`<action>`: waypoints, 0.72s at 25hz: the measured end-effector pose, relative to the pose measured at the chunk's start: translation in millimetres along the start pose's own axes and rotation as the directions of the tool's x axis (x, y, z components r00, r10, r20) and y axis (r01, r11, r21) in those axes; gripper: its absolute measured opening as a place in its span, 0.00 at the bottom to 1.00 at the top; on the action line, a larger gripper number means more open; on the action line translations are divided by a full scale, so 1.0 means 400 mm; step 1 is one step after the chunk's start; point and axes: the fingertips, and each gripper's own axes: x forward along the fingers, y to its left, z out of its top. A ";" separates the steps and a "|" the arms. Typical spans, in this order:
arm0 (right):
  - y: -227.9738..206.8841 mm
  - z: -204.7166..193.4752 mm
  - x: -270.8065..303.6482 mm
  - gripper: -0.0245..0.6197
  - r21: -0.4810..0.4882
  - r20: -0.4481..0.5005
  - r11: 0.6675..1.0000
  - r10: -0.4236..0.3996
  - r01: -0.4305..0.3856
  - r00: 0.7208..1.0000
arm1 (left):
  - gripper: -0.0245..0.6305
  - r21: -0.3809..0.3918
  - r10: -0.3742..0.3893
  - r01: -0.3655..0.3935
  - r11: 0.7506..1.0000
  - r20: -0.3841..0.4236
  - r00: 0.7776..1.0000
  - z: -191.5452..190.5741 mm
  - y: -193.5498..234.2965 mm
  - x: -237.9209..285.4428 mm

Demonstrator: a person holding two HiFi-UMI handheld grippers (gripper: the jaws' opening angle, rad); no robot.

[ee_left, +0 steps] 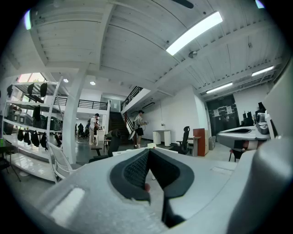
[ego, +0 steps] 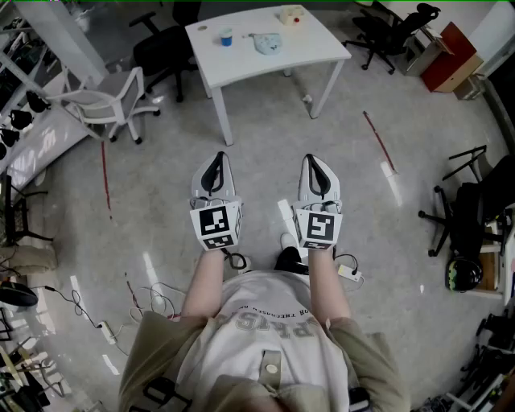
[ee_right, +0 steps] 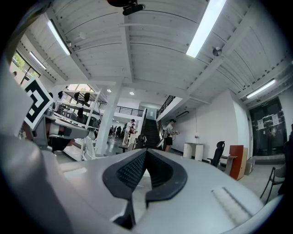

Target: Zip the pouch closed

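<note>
So, loads of bare grey floor all round; the white table sits at 12 o'clock, a white chair at 10 and a black chair at 2. Both arms reach out level, side by side. The left gripper and right gripper have jaws pinched together on nothing. The light-blue pouch lies on the tabletop, well apart from them.

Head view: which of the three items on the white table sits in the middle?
The pale blue pouch, flat between the small blue container at its left and the cream object at its right.
</note>
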 end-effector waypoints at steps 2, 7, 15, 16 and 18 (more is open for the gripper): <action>-0.007 -0.007 0.000 0.04 -0.008 0.002 1.000 0.000 0.000 1.000 | 0.06 0.000 -0.003 0.003 1.000 -0.005 1.000 -0.006 -0.006 0.004; -0.012 0.009 0.006 0.04 0.008 0.006 1.000 -0.010 0.010 1.000 | 0.06 -0.002 -0.004 0.004 1.000 -0.005 1.000 -0.010 -0.011 0.019; -0.031 -0.012 0.027 0.04 -0.003 -0.010 1.000 0.016 -0.016 1.000 | 0.06 -0.005 0.001 -0.001 1.000 -0.017 1.000 -0.016 -0.030 0.050; -0.035 -0.017 0.030 0.04 -0.003 -0.013 1.000 0.022 -0.022 1.000 | 0.06 -0.006 0.003 -0.004 1.000 -0.021 1.000 -0.019 -0.033 0.054; -0.046 -0.031 0.037 0.04 -0.001 -0.019 1.000 0.032 -0.032 0.999 | 0.06 -0.006 0.011 -0.011 1.000 -0.025 1.000 -0.023 -0.039 0.065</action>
